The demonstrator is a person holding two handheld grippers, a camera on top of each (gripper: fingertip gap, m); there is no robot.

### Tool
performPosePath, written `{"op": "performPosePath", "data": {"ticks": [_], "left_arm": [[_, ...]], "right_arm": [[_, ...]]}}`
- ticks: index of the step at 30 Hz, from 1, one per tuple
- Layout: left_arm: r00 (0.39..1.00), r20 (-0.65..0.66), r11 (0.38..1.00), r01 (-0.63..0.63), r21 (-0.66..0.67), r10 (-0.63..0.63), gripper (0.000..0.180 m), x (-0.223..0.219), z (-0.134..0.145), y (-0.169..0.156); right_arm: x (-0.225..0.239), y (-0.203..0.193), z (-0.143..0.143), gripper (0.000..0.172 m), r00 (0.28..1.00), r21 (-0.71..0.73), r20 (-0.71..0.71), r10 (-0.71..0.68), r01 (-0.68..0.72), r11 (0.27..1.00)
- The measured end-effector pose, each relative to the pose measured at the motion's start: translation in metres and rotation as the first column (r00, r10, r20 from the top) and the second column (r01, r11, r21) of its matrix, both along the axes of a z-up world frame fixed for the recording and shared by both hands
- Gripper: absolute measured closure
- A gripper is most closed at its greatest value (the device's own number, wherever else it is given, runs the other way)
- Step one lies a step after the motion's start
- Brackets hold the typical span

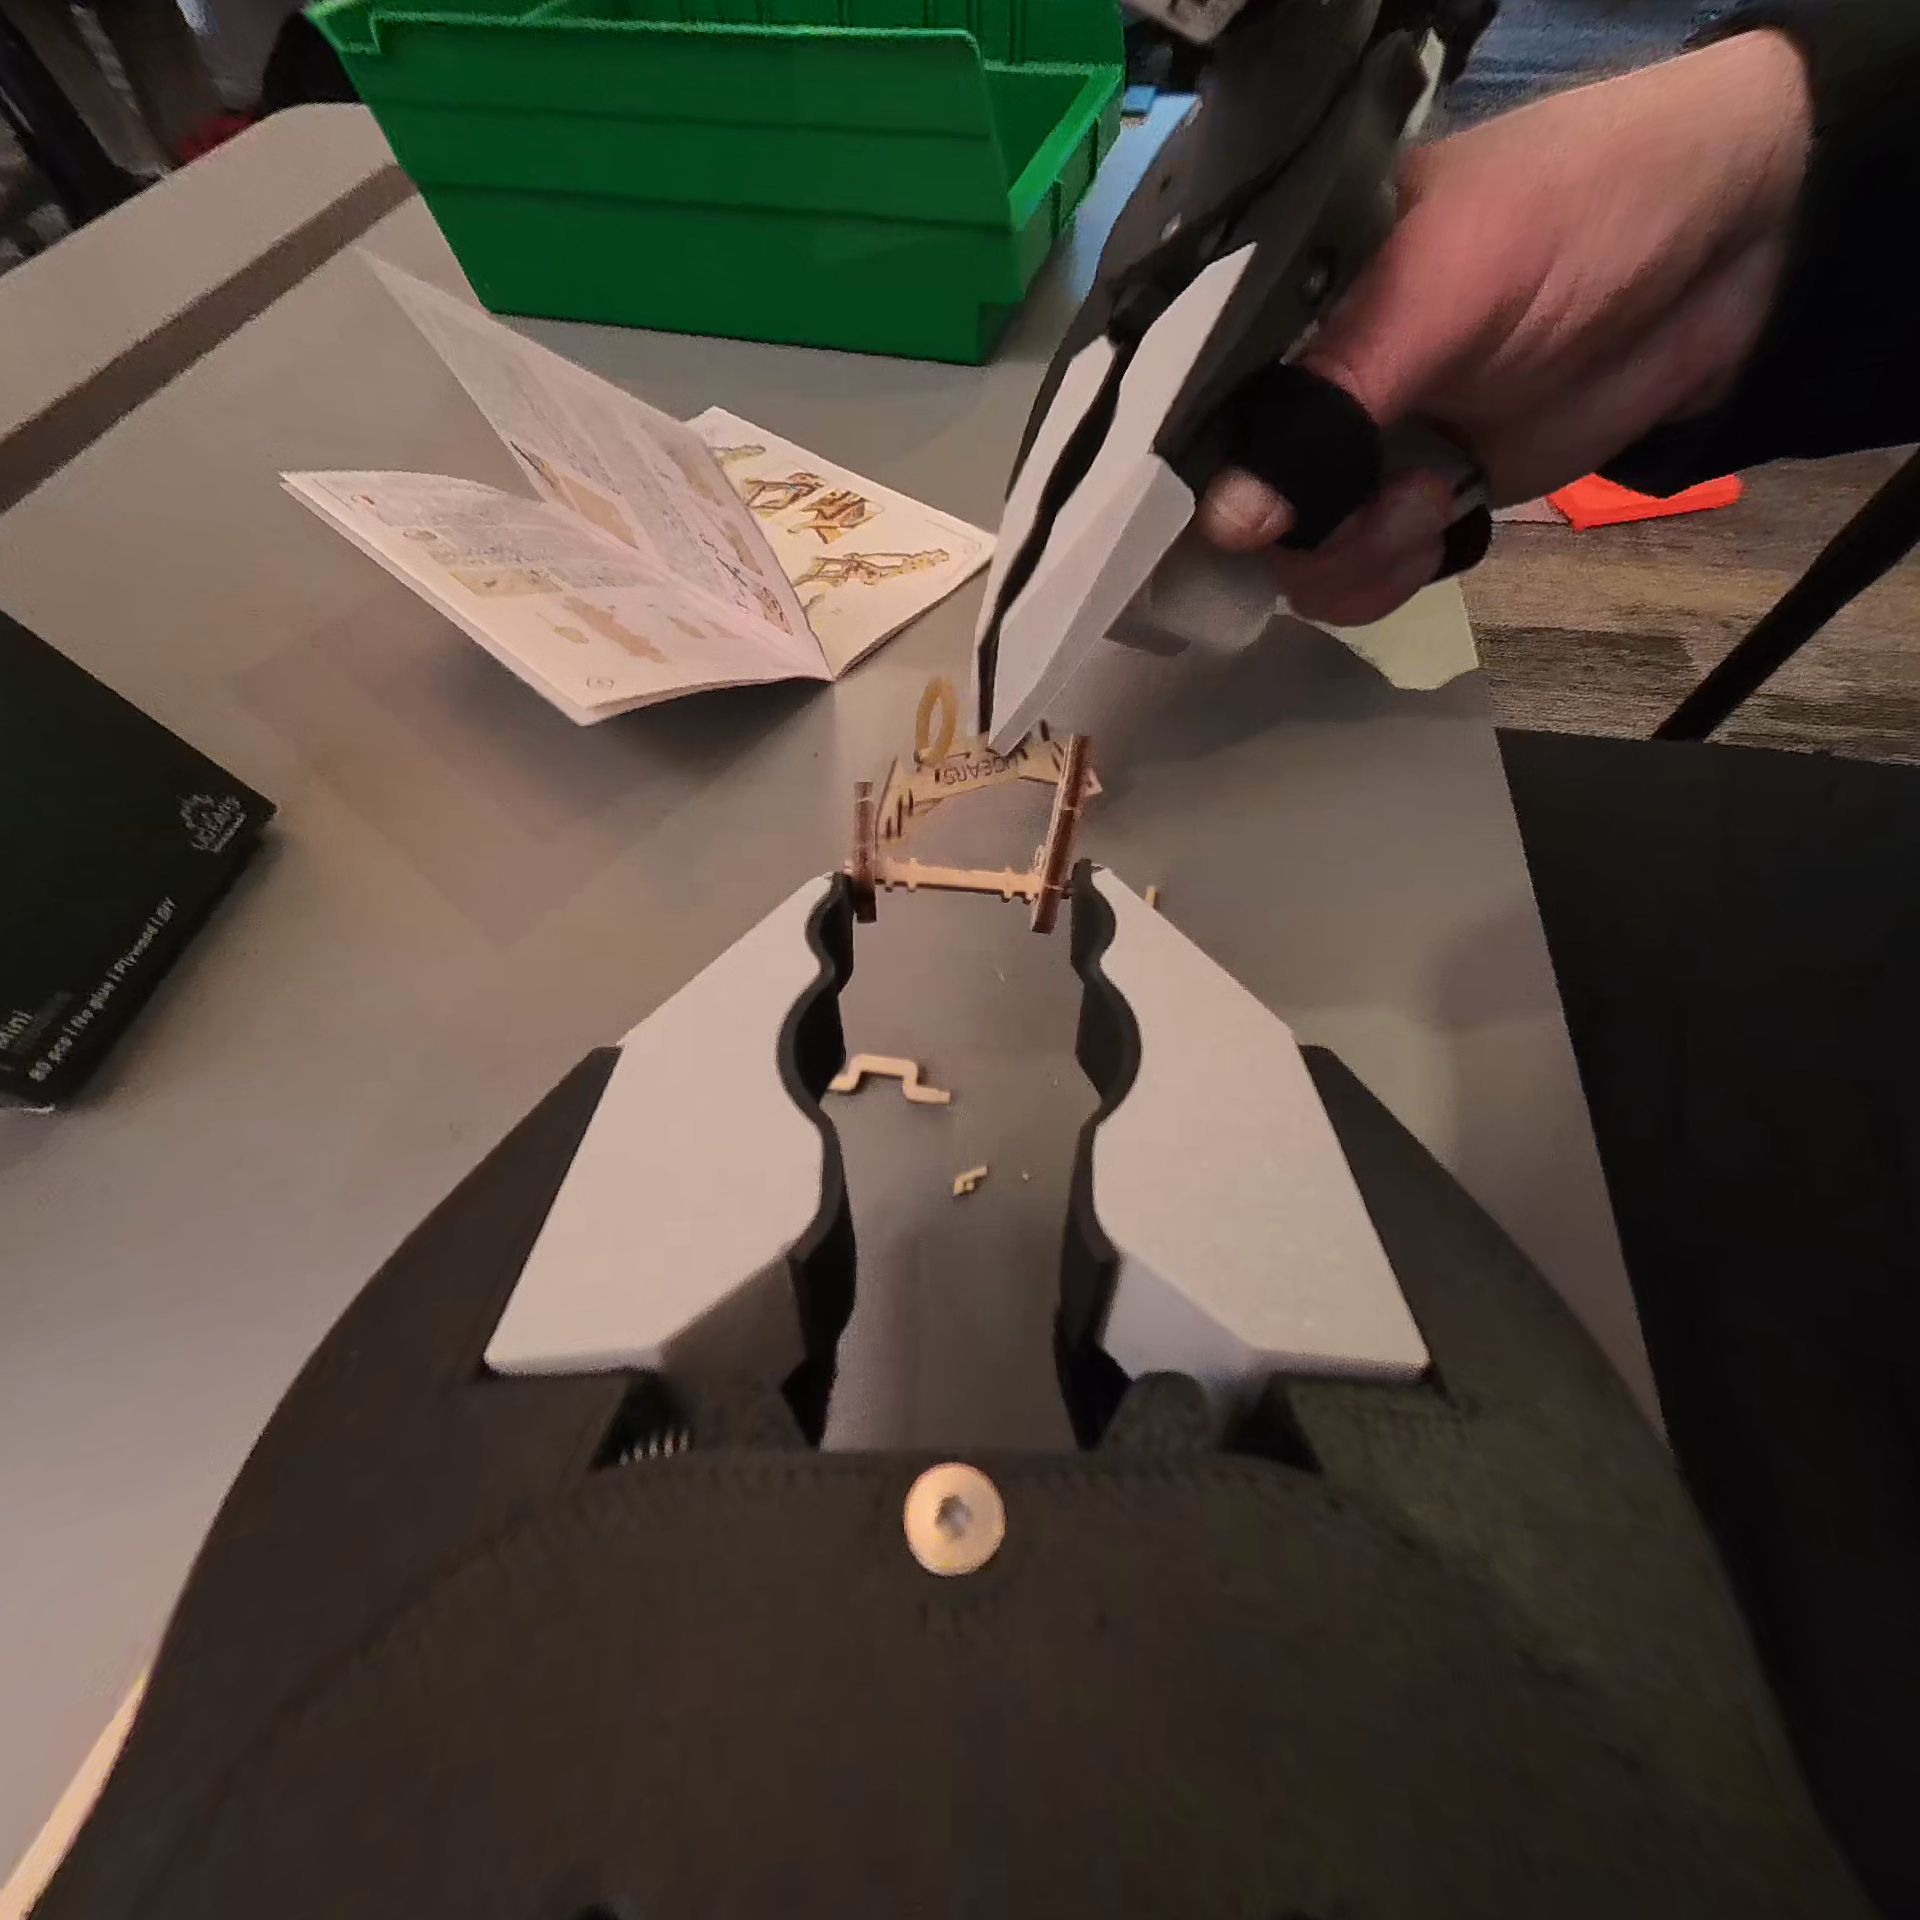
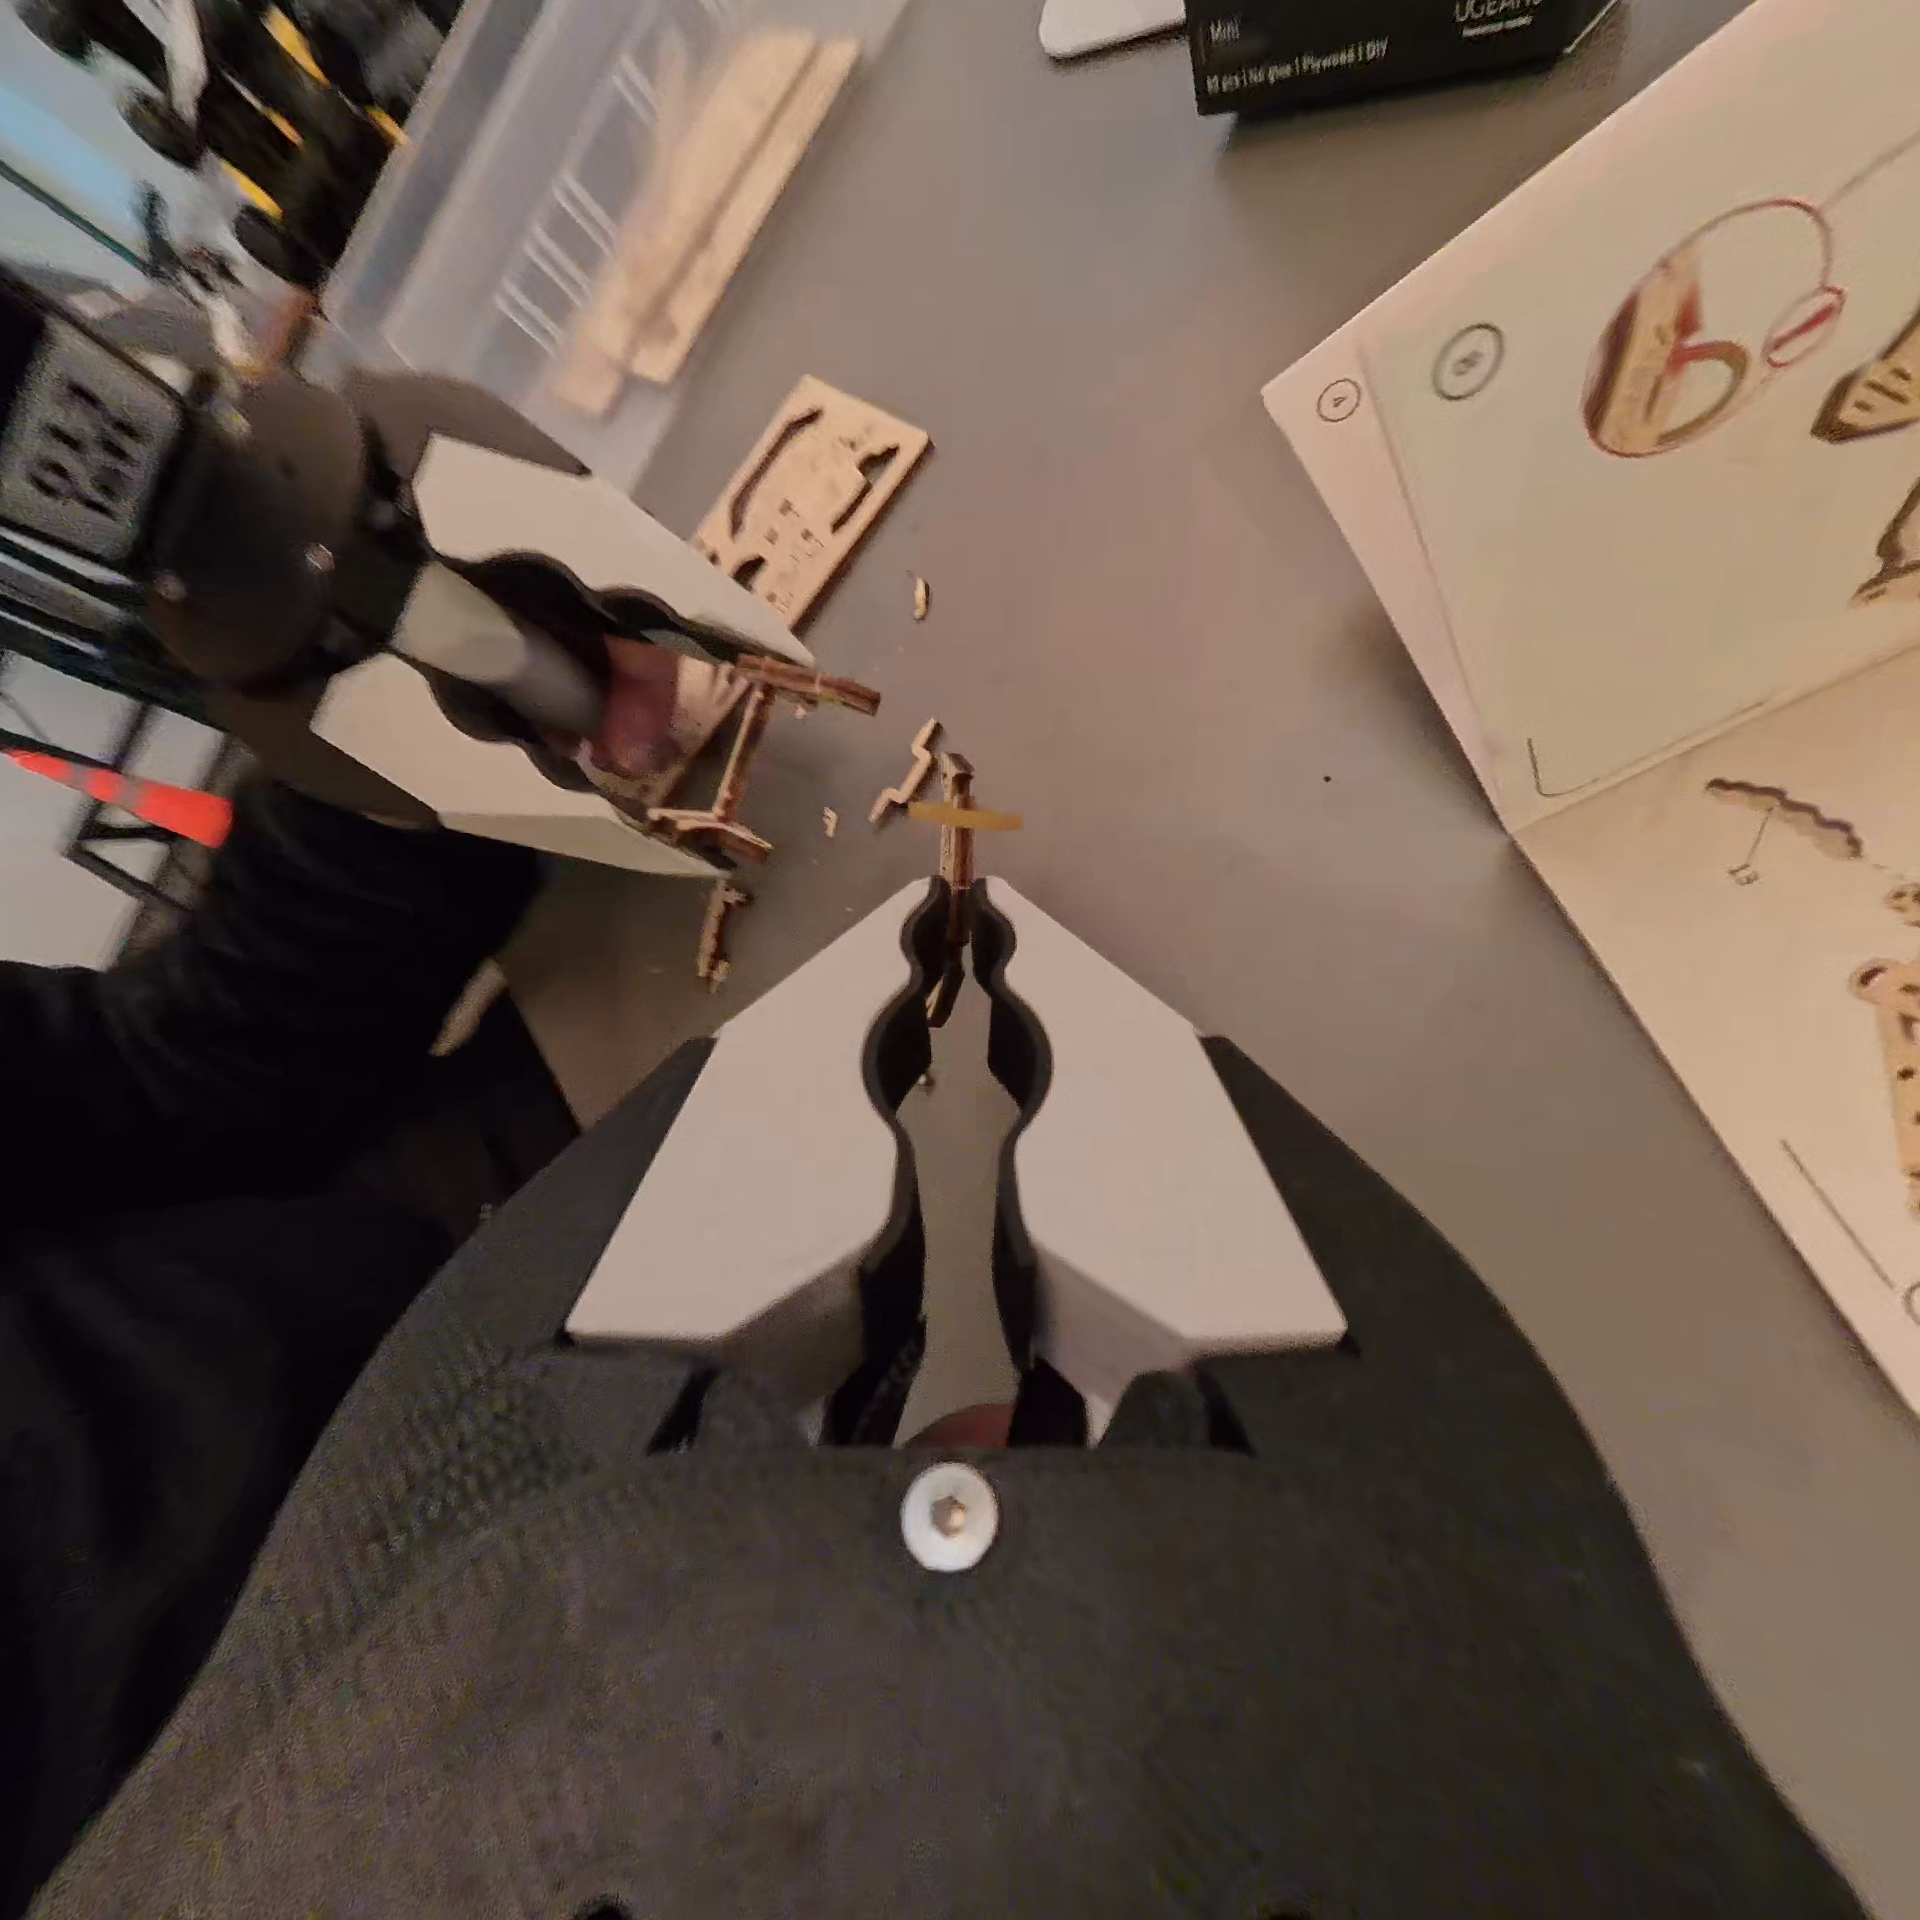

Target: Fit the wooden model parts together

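Grey tabletop (image 1: 343, 790) fills both views, with a green plastic bin (image 1: 727, 177) at its far edge, an open paper instruction booklet (image 1: 582, 561) and a black cardboard box (image 1: 94, 894) lying beside the work.

Held wide, the left gripper (image 1: 961, 894) has its fingertips closed on the two side plates of a small pale plywood frame (image 1: 966, 831), a boxy skeleton lifted off the table. The right gripper (image 2: 961, 894) stands narrow, its pads pinching a thin plywood strip (image 2: 958, 831) that carries a yellowish rubber band (image 2: 966, 819) (in the left view the band shows as a loop above the frame).

Everything turns on one relation: in the left wrist view the strip comes down from above onto the frame's far top edge, its long axis roughly across the frame's side plates. So the right gripper would likely do the seating, the left only bracing.

Exactly where strip meets frame is hidden behind the right fingertip (image 1: 1023, 717); whether any tab has entered a slot cannot be told. Loose wood offcuts (image 1: 894, 1081) lie below.
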State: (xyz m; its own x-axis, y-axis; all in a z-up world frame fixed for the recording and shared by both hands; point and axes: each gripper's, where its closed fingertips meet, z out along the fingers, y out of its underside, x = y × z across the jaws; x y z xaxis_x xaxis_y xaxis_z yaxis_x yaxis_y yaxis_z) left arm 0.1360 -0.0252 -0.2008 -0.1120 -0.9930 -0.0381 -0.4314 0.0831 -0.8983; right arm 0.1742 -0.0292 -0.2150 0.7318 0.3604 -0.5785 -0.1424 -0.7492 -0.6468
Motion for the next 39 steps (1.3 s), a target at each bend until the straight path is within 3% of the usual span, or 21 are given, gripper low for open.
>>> {"op": "performPosePath", "data": {"ticks": [1,4,6,8,9,11,12,16,18,22,26,30,39], "left_arm": [[1.0,0.005,1.0,0.003,0.005,-0.003,0.14,0.002,0.001,-0.001],[1.0,0.01,1.0,-0.002,0.005,0.002,0.14,0.005,0.0,-0.002],[1.0,0.003,1.0,0.0,0.005,0.0,0.14,0.005,-0.001,-0.002],[1.0,-0.006,1.0,-0.006,0.011,0.006,0.14,0.005,-0.003,0.0],[1.0,-0.011,1.0,-0.009,0.008,0.009,0.14,0.005,-0.003,0.001],[1.0,-0.019,1.0,-0.016,0.013,0.016,0.14,0.005,-0.004,0.002],[1.0,-0.023,1.0,-0.015,0.017,0.016,0.14,0.005,-0.005,0.001],[0.999,-0.046,0.999,-0.018,0.029,0.019,0.14,0.007,-0.009,0.002],[0.998,-0.053,0.999,-0.016,0.036,0.018,0.14,0.007,-0.011,0.001],[0.998,-0.055,0.999,-0.012,0.033,0.014,0.14,0.006,-0.011,0.001],[0.998,-0.06,0.999,-0.009,0.032,0.011,0.14,0.005,-0.012,0.001],[0.998,-0.06,0.999,-0.006,0.049,0.009,0.14,0.007,-0.012,0.002],[0.999,-0.038,0.993,0.005,0.114,-0.001,0.14,0.011,-0.009,0.002]], "right_arm": [[0.002,0.0,0.003,0.171,0.999,0.001,-0.032,-0.011,0.011,1.0],[0.007,-0.001,0.007,0.171,0.996,0.0,-0.082,-0.031,0.031,1.0],[0.013,-0.005,0.003,0.171,1.0,0.012,0.025,-0.004,0.004,1.0],[0.022,-0.007,0.0,0.171,0.971,0.042,0.235,0.035,-0.046,0.998],[0.032,-0.005,-0.001,0.171,0.918,0.07,0.395,0.037,-0.071,0.995],[0.049,-0.002,-0.003,0.17,0.743,0.102,0.669,0.024,-0.124,0.987],[0.049,-0.001,-0.004,0.17,0.671,0.106,0.741,0.023,-0.151,0.983],[0.042,0.0,-0.025,0.17,0.504,0.082,0.863,0.019,-0.178,0.981],[0.029,-0.001,-0.026,0.17,0.511,0.091,0.86,0.017,-0.187,0.978],[0.013,-0.011,-0.028,0.151,0.555,0.084,0.83,0.05,-0.215,0.973],[0.013,-0.018,-0.013,0.149,0.7,0.117,0.712,0.056,-0.197,0.974],[0.03,-0.012,-0.007,0.15,0.88,0.072,0.475,0.031,-0.073,0.995],[0.029,0.0,-0.034,0.157,0.897,-0.036,0.421,0.133,-0.13,0.991]]}}
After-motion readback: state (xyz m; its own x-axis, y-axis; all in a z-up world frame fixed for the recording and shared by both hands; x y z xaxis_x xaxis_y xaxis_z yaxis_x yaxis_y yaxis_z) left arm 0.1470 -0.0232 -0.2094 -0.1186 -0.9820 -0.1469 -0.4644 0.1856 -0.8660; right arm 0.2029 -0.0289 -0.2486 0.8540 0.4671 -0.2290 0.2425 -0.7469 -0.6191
